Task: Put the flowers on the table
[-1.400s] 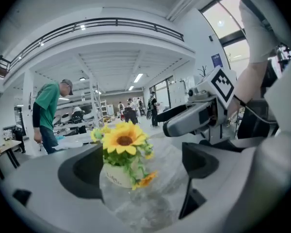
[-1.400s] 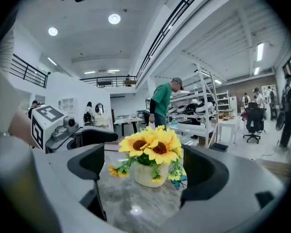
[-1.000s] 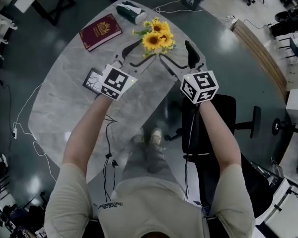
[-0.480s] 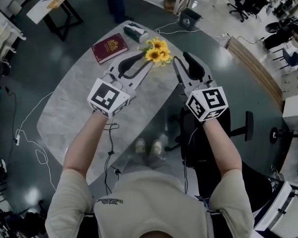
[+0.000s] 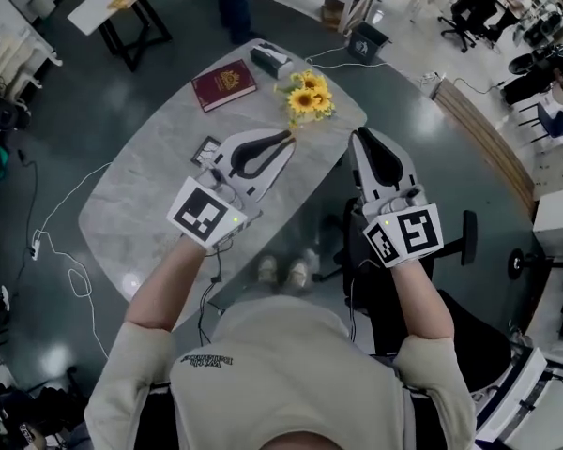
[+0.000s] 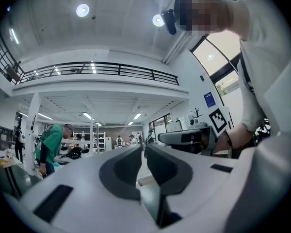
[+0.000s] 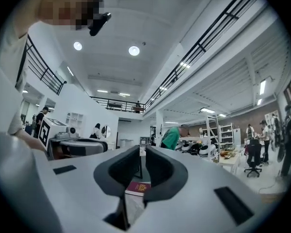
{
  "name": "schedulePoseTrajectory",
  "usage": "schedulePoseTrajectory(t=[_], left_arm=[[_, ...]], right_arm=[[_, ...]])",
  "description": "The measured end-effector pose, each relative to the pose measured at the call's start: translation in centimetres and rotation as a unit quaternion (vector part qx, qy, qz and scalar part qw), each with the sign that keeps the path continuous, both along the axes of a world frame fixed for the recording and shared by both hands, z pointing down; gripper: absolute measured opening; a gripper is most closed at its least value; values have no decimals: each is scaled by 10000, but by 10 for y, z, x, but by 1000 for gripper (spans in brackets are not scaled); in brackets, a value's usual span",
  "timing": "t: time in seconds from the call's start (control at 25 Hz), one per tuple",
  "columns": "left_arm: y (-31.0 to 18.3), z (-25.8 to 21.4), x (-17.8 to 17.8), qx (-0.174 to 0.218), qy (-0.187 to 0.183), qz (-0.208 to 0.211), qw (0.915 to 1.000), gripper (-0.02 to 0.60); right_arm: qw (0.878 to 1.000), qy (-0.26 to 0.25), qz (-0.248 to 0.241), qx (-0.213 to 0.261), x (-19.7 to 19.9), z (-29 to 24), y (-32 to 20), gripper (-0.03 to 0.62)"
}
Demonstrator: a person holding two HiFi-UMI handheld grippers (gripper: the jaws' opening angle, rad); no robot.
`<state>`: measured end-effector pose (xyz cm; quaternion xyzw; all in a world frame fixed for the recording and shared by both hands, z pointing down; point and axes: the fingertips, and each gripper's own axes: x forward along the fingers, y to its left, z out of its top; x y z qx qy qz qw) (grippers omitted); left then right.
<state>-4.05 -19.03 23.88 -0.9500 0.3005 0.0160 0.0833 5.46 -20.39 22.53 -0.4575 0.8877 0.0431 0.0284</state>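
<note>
Seen from above, I hold a gripper in each hand over the near edge of a pale marble worktop [image 5: 141,204]; both point level, away from me. My left gripper [image 5: 288,138] sits above the worktop; its jaws have just been closing and now stand together at the tips, with nothing between them; its own view [image 6: 143,147] shows only the hall beyond. My right gripper [image 5: 357,139] hangs just past the worktop's right edge, above a black chair [image 5: 455,237]; its jaws have also just been closing and are drawn together, empty; its own view [image 7: 140,150] shows a sliver of the red book [image 7: 137,188] below them. The flowers [image 5: 308,97], a small bunch of yellow sunflowers, lie on the far end of the worktop, ahead of both grippers and apart from them; neither touches them. The book [image 5: 223,84] lies to their left; a small dark card [image 5: 206,149] lies beside my left gripper.
</note>
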Motion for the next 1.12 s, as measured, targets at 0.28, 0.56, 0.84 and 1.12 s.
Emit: schedulePoseTrajectory(t=[0.28,0.56,0.84,1.12], left_arm=[[38,13,-7,-279,75,-254,9993,17],[55,28,-5,-597,93,-332,9976,8],[61,30,6,-490,-13,-342,9982,6],[51,25,4,-479,61,-384,9981,6]], right_arm=[[9994,-6,-238,-260,-15,18,33,40],[9977,-64,-439,-512,-30,36,51,31],[9975,-149,-478,-497,-37,37,57,28],[9972,-109,-564,-470,-44,36,54,18]])
